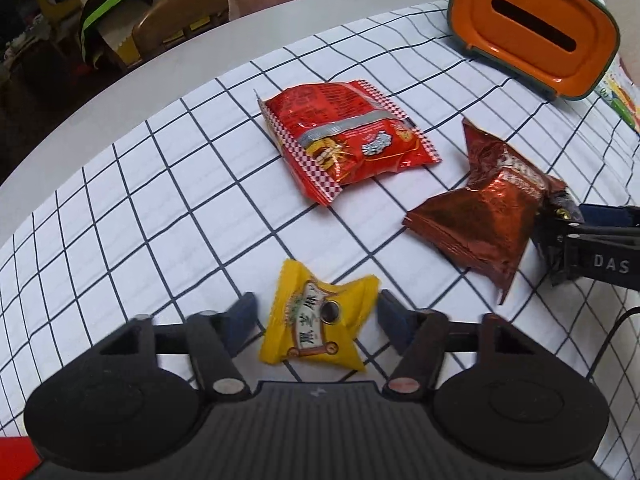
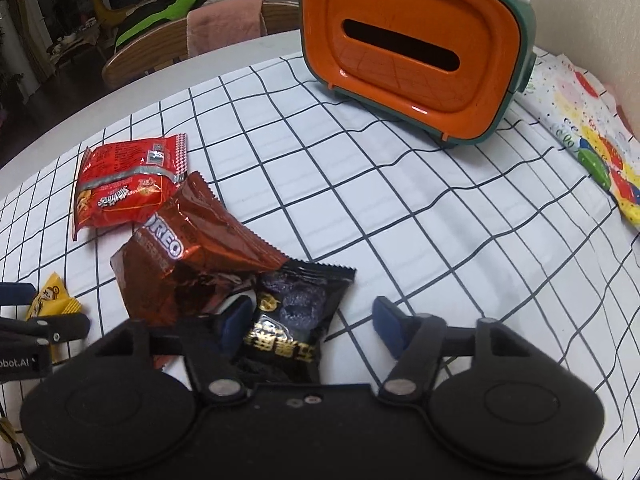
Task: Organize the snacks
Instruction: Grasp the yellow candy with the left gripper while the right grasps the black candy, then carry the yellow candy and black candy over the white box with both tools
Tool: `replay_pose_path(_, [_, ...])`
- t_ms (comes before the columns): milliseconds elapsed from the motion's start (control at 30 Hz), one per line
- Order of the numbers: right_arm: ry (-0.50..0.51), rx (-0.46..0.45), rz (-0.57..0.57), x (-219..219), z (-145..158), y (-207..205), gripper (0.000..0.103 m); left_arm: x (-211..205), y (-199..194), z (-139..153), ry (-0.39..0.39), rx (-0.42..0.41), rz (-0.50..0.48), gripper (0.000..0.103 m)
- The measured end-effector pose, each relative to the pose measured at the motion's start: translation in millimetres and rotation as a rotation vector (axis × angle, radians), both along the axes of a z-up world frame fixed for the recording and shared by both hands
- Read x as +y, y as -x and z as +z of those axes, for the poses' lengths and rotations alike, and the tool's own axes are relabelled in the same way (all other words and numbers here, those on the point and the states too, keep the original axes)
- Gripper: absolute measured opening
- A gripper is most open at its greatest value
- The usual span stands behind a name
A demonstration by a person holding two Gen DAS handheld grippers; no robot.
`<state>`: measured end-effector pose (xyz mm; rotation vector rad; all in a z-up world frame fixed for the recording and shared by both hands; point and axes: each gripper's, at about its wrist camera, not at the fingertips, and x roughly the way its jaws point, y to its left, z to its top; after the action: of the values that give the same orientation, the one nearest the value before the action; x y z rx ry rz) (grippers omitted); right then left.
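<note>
Both hands seem to be at the pick-up step: the left tongs [image 1: 316, 312] stand apart astride the yellow packet [image 1: 318, 326], pads not visibly pressing, and the right tongs [image 2: 310, 316] stand apart around the black packet [image 2: 294, 320], right pad clear of it. Next each must close, lift and carry toward the orange basket [image 2: 416, 52] at the worktop's [image 2: 460, 260] far side. The cloth ahead of the right tongs lies bare, while the brown Oreo bag [image 2: 192, 256] overlaps the black packet and could drag along.

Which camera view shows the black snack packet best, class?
The right wrist view: the black snack packet lies whole between the right gripper's fingers, its label readable. The left wrist view shows only a dark sliver behind the brown Oreo packet.
</note>
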<state>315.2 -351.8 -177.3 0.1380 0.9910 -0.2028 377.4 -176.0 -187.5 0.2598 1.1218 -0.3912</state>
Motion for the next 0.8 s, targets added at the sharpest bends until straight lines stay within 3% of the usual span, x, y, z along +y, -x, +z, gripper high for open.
replay_pose_path(200, [0.014, -0.017, 0.006, -4.8, 1.2, 5.6, 0.037, -6.5, 9.0, 3.0, -0.033, -0.016, 0.021, 0.041])
replay_pose_path(367, [0.01, -0.031, 0.03, -7.9, 2.8, 12.8, 0.034, -8.0, 17.6, 5.9, -0.054, -0.037, 0.054, 0.034])
replay_pose_path(800, [-0.065, -0.066, 0.107, -10.9, 34.3, 62.2, 0.033, 22.9, 57.1, 30.6, 0.032, -0.022, 0.175, 0.033])
